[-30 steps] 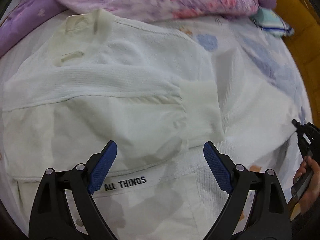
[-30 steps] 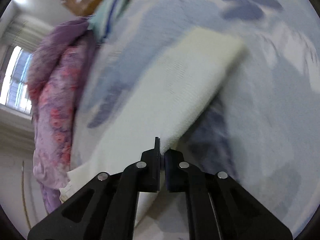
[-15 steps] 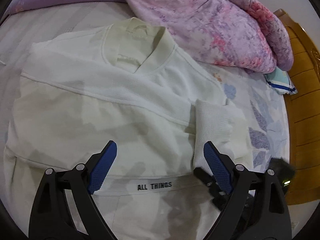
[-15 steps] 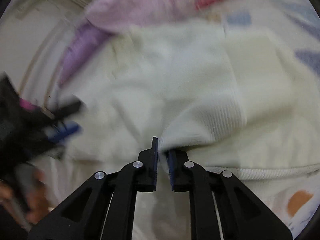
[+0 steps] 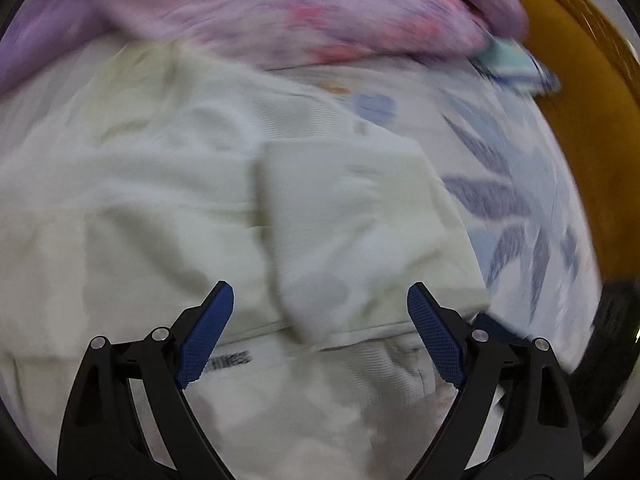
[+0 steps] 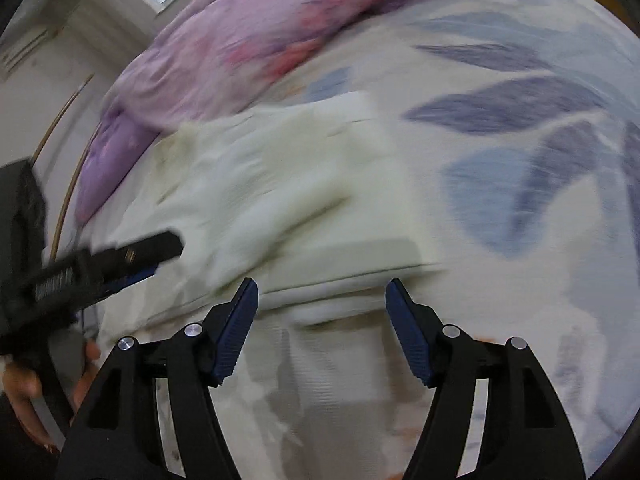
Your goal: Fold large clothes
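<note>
On the bed (image 6: pixel 560 184) the white sweater (image 5: pixel 132 208) is spread, right sleeve (image 5: pixel 360 216) laid across its body. Left claw (image 5: pixel 320 332) and right claw (image 6: pixel 322 320) are held released, empty. Hem fold judged next; hem must be gripped.

1. The left gripper (image 5: pixel 320 320) sits at the bottom of the view with its jaws spread wide; nothing lies between the blue pads (image 5: pixel 206 340).
2. A white sweatshirt (image 5: pixel 140 208) lies flat on the bedsheet (image 5: pixel 520 184), which carries a blue leaf print.
3. One sleeve (image 5: pixel 360 220) is folded across the body of the sweatshirt, its cuff end nearest the gripper.
4. A short line of black printed text (image 5: pixel 232 360) shows just beside the left pad; motion blur makes it unreadable.
5. A pink and purple floral quilt (image 5: pixel 280 4) is bunched along the top edge, touching the sweatshirt's neck area.
6. A wooden headboard (image 5: pixel 592 120) borders the right side.
7. A teal cloth item (image 5: pixel 516 60) lies near the quilt's right end.
</note>
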The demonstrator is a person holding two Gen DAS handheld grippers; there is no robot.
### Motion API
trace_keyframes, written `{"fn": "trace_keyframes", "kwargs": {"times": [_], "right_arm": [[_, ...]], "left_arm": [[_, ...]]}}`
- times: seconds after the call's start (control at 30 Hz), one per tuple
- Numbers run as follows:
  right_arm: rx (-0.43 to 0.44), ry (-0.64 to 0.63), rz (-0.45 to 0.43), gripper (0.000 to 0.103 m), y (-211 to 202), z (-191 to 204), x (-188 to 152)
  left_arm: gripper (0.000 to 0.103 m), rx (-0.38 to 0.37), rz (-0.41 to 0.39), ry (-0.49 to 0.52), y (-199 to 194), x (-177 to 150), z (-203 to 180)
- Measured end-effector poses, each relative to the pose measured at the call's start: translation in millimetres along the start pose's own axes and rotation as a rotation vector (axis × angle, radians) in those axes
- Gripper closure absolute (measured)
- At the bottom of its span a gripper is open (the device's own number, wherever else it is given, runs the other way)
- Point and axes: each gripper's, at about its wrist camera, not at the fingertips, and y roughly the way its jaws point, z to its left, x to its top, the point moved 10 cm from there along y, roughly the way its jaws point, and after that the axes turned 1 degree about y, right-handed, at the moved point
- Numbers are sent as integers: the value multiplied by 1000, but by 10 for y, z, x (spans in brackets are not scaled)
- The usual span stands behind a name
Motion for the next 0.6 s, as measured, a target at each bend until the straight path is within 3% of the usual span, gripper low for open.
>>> {"fn": "trace_keyframes", "kwargs": {"times": [0.13,0.23,0.3,0.33,0.4,0.43,0.47,0.53,0.6], "right_arm": [[-20,52,-12,39,-65,-274,25],[-29,64,-23,39,-156,-397,18],[-30,80,-33,39,-267,-539,-27],[-29,92,-33,39,-259,-566,-27],[-27,111,-34,39,-244,-580,-40],[-26,116,-32,39,-243,-592,-45],[-22,119,-32,39,-255,-593,-55],[-16,117,-37,39,-277,-557,-57],[-13,115,-42,39,-274,-498,-55]], "left_arm": [[14,122,-41,179,200,8,-294],[14,132,-54,173,336,118,-384],[15,160,-5,197,535,128,-437],[21,171,16,214,616,109,-450],[45,204,54,249,745,54,-405],[66,187,49,245,729,64,-394],[80,148,32,220,666,90,-375],[81,48,-55,137,369,214,-282],[83,23,-126,88,94,310,-120]]}}
